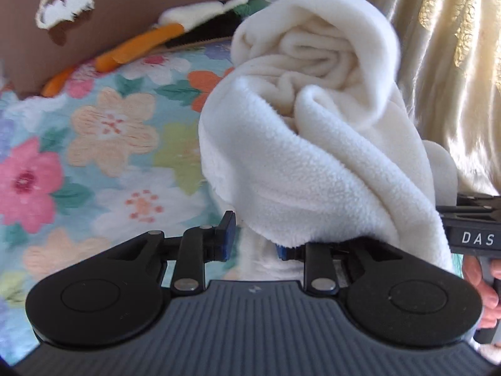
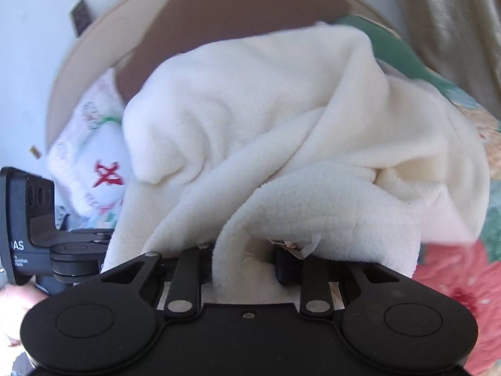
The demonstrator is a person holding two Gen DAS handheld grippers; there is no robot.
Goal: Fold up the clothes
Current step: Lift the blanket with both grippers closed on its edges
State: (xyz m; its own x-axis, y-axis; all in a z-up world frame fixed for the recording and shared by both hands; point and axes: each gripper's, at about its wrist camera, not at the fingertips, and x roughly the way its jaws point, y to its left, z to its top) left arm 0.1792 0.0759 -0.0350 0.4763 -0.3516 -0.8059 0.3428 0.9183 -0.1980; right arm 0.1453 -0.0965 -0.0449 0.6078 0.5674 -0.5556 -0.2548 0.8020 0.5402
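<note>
A thick cream-white fleece garment (image 1: 313, 144) hangs bunched in front of both cameras, lifted off the bed. In the left wrist view my left gripper (image 1: 255, 244) is shut on a lower fold of it; the fleece drapes over and hides the right blue pad, while the left blue pad (image 1: 229, 230) shows. In the right wrist view my right gripper (image 2: 244, 266) is shut on a band of the same fleece (image 2: 250, 125), which runs down between its fingers. The two grippers are close together: each view shows the other tool's black body (image 1: 476, 238) (image 2: 28, 228) at its edge, held by a hand.
A floral bedspread (image 1: 103, 144) lies below. At the head of the bed there are a brown pillow with a stitched cloud (image 1: 125, 9), orange, white and green cloth items (image 1: 147, 44), a white printed pillow (image 2: 90, 156) and a beige headboard (image 2: 103, 31). A pale curtain (image 1: 454, 62) hangs on the right.
</note>
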